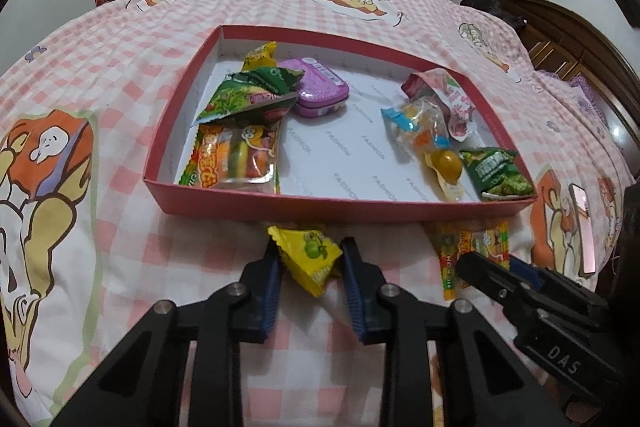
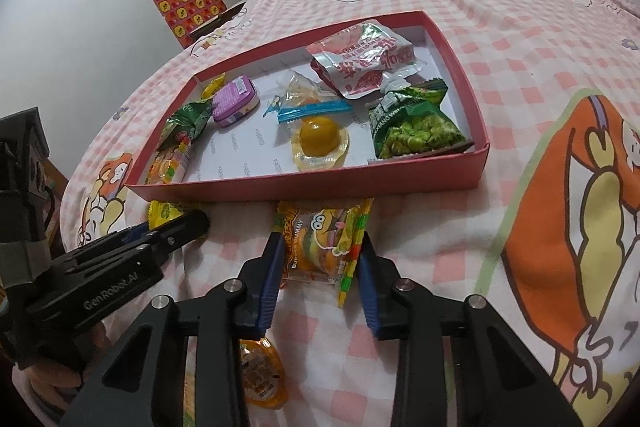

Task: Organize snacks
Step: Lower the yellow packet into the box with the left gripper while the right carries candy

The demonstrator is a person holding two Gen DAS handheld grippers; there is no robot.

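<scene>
Snacks mostly boxed: the red box sits on the bed, on its pink checked cover, and already holds a green triangular packet, a purple tin, a burger gummy pack, a clear candy bag, a pink-and-white pouch, a round yellow jelly cup and a green pea packet. Left side and right side of the box are filled, centre strip bare. Left to do, as far as visible — three items outside the box. The left gripper has its blue pads clamped on a yellow candy packet lying on the cover just in front of the box's near wall. The right gripper is closed on a second burger gummy pack, also on the cover just in front of the near wall; both packs appear pinched but not yet lifted. An orange jelly pack lies nearer the camera, under the right gripper's body, untouched. Judgement: roughly two-thirds done — two items in hand for transfer, one to follow. The bare centre of the box looks the likely place for them.
</scene>
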